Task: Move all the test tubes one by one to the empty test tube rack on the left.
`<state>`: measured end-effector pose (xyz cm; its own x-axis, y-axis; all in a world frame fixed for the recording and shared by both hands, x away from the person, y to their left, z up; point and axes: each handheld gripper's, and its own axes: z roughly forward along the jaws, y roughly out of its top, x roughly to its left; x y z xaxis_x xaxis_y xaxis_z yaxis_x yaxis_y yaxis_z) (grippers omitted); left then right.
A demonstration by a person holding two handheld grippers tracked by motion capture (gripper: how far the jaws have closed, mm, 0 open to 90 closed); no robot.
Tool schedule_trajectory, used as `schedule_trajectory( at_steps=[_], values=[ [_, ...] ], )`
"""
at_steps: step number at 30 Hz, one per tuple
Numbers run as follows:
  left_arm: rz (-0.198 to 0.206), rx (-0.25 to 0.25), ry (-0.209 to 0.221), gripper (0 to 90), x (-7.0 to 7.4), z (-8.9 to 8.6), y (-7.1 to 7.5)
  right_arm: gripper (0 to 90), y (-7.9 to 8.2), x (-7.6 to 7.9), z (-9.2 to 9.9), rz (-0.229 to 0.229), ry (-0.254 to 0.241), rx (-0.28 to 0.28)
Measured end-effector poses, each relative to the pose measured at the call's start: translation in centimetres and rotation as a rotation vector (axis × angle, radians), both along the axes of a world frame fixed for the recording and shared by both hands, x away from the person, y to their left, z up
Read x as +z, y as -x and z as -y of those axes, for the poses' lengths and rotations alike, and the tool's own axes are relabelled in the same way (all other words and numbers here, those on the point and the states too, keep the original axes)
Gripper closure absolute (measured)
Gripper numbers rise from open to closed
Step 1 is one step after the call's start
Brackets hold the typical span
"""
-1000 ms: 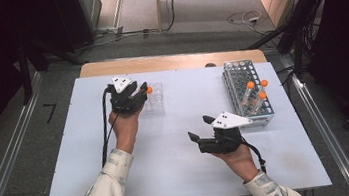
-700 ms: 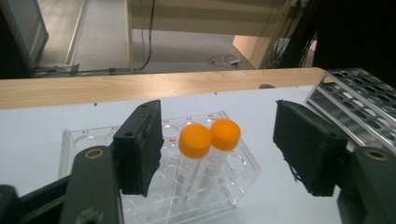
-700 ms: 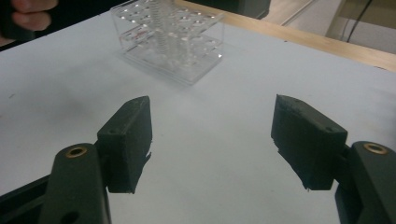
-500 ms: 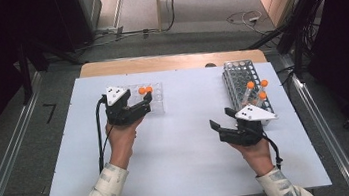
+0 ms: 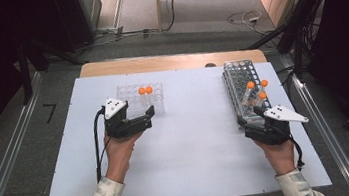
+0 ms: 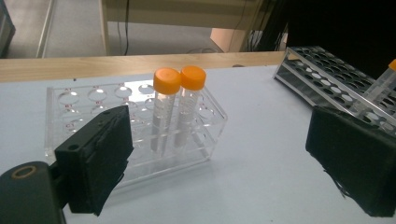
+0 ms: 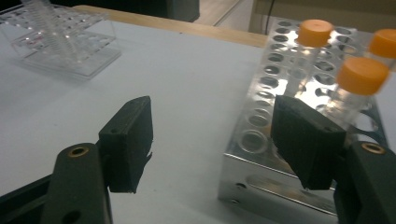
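Gleaming steel rack; clear acrylic rack; orange-capped tubes

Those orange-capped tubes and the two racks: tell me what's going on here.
A person is moving orange-capped tubes between racks with two hand-held grippers. The left gripper has just been opening, with nothing between its jaws, beside the clear rack, where two tubes stand side by side. The right gripper is open at the near end of the metal rack, which holds three more tubes.

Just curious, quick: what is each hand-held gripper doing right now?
Left hand-held gripper: jaws just opened, empty, beside the clear rack.
Right hand-held gripper: open, empty, at the metal rack.
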<state>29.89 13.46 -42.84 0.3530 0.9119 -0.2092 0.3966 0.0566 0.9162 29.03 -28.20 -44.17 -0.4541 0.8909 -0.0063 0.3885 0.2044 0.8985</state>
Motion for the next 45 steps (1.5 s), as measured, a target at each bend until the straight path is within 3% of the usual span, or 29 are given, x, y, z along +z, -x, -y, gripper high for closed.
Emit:
schedule_trajectory(
  at_steps=[12,19,25,32,41,45],
  values=[
    [0.032,-0.018,0.004,5.8,-0.2,0.0,1.3,32.4,-1.2,-0.7,2.5,0.023,0.015,-0.141],
    [0.019,-0.023,-0.008,5.8,-0.7,-0.1,1.2,44.5,-2.9,-1.1,3.2,0.026,0.009,-0.189],
    [0.01,-0.024,-0.016,6.1,-0.9,0.1,1.1,53.8,-4.1,-1.6,3.3,0.015,0.005,-0.21],
    [-0.029,-0.037,-0.023,6.6,-1.2,0.3,0.9,60.9,-4.7,-1.9,3.2,0.019,0.019,-0.207],
    [-0.023,-0.036,-0.018,6.7,-1.2,0.3,1.0,70.9,-5.1,-2.2,3.2,0.018,0.035,-0.21],
    [-0.022,-0.035,-0.02,7.0,-1.2,0.3,1.0,71.4,-5.0,-2.0,3.2,0.028,0.032,-0.211]
  ],
)
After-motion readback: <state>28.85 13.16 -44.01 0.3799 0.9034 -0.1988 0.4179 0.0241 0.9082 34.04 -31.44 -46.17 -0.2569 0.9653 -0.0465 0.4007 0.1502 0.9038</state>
